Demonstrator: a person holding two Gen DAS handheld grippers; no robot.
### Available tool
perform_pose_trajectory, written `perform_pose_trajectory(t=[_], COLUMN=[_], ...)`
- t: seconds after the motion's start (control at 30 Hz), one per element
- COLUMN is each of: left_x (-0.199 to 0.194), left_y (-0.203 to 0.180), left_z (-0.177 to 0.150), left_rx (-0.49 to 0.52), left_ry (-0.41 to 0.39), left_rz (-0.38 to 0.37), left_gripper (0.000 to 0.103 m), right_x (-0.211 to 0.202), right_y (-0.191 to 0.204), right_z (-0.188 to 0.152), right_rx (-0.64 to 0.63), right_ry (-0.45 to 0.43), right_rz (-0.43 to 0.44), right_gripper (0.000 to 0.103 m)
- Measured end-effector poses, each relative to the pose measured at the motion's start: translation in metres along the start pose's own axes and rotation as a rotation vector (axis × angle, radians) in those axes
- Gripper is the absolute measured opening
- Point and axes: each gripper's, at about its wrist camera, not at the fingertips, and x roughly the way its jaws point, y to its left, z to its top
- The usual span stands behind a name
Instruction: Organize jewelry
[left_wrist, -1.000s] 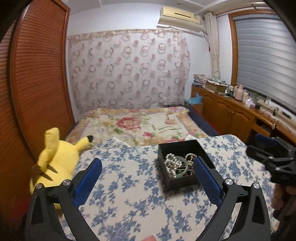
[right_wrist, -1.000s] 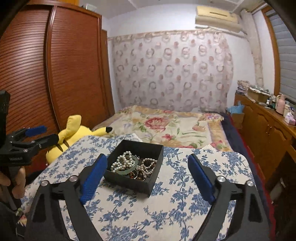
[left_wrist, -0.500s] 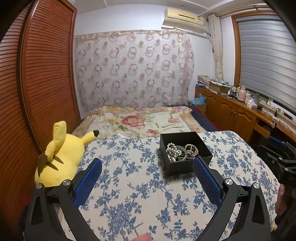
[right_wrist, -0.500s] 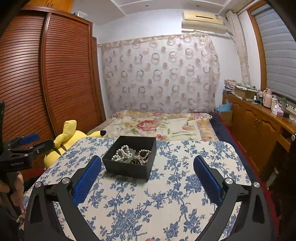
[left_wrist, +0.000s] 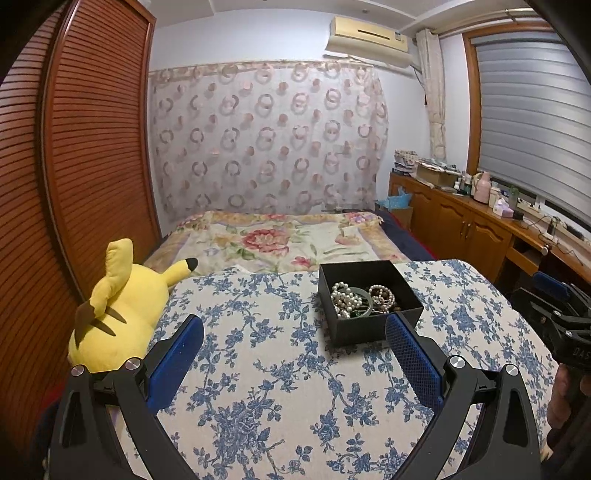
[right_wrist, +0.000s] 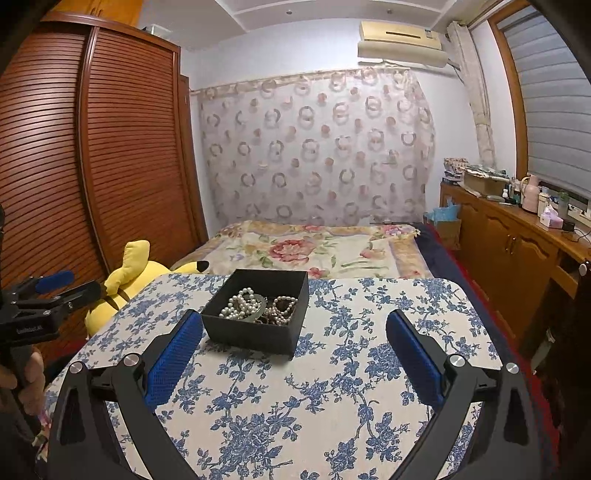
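Observation:
A black open box (left_wrist: 364, 332) sits on the blue-flowered tabletop (left_wrist: 266, 369), holding white pearl strands (left_wrist: 345, 297), a green bangle (left_wrist: 365, 308) and brown beads (left_wrist: 384, 295). My left gripper (left_wrist: 293, 325) is open and empty just short of the box, its right fingertip (left_wrist: 397, 326) overlapping the box's near corner in the picture. In the right wrist view the box (right_wrist: 251, 338) lies ahead and left of centre, pearls (right_wrist: 242, 304) showing. My right gripper (right_wrist: 293, 320) stands wide open and empty before it.
A yellow plush toy (left_wrist: 118, 314) leans at the table's left edge. Behind the table is a bed with a floral cover (left_wrist: 280, 240). A slatted wardrobe (right_wrist: 110, 166) stands left, wooden cabinets (right_wrist: 517, 251) right. The other gripper shows at each view's edge (left_wrist: 554, 314) (right_wrist: 44, 295).
Both views have drawn back and lifted slightly, so more flowered cloth shows in front of the box. The right jaws spread a little wider. Over the last half second little moved.

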Motion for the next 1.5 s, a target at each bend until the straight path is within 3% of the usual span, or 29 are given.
perform_pose_trajectory(t=[1.5], left_x=[-0.0047], left_y=[-0.0078], left_z=[-0.0018], left_rx=[0.008], left_ry=[0.003], left_rz=[-0.016], left_gripper=[0.095], right_x=[0.0000], right_y=[-0.0005], right_z=[-0.0032], right_rx=[0.000], right_ry=[0.001], right_rz=[-0.006], right_gripper=[0.100])
